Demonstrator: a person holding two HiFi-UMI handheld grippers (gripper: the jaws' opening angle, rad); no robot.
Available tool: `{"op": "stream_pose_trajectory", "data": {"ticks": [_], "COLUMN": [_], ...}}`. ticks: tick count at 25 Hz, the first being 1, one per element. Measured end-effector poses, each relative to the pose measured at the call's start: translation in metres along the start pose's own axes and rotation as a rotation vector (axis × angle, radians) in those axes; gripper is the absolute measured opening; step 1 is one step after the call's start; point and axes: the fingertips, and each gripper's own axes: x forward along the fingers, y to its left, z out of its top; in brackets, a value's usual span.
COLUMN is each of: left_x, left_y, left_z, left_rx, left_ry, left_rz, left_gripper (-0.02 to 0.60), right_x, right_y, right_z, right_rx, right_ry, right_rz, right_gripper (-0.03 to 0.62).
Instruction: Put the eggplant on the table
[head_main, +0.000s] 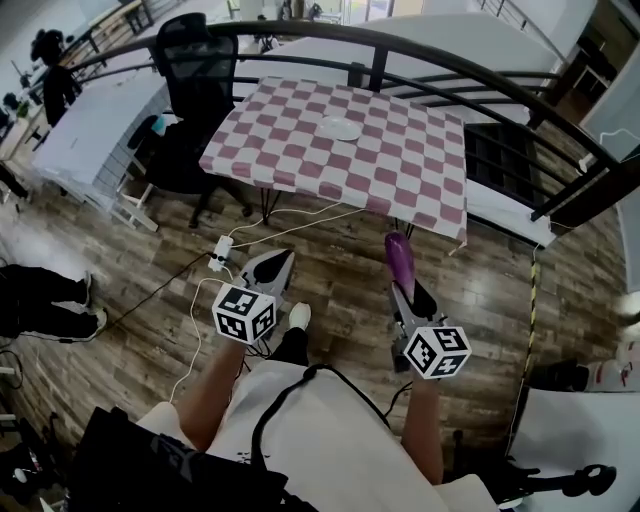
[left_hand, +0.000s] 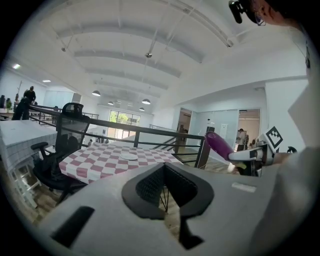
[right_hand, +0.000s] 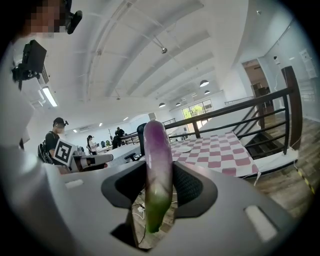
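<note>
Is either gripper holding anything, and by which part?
The right gripper holds the eggplant near its greenish end, with the purple end sticking out beyond the jaws. The left gripper holds nothing; its jaws are together.

the right gripper (head_main: 408, 296) clamps a purple eggplant (head_main: 399, 256) that sticks out past its fingertips toward the checked table (head_main: 300, 160), well ahead of both grippers. a white plate (head_main: 339, 127) sits on the cloth. the left gripper (head_main: 277, 264), fingers together, has a power strip (head_main: 220, 253) just left of its tips on the wooden floor (head_main: 340, 262).
</note>
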Motion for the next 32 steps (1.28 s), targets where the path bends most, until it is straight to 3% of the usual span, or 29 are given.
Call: {"op": "stream_pose_trajectory", "data": {"ticks": [18, 32], "left_x": [0.104, 0.146], "left_y": [0.122, 0.215], "left_z": [0.059, 0.067], "left_rx": [-0.018, -0.058], "left_ry": [0.004, 0.018], "left_rz": [-0.072, -0.121], "left_gripper": [0.005, 0.005], "right_x": [0.151, 0.246], "right_y": [-0.008, -0.001], "right_z": [0.062, 0.079], "right_rx": [-0.002, -0.005], "right_ry": [0.027, 0.052], "right_rz": [-0.03, -0.067], "right_gripper": [0.175, 0.175]}}
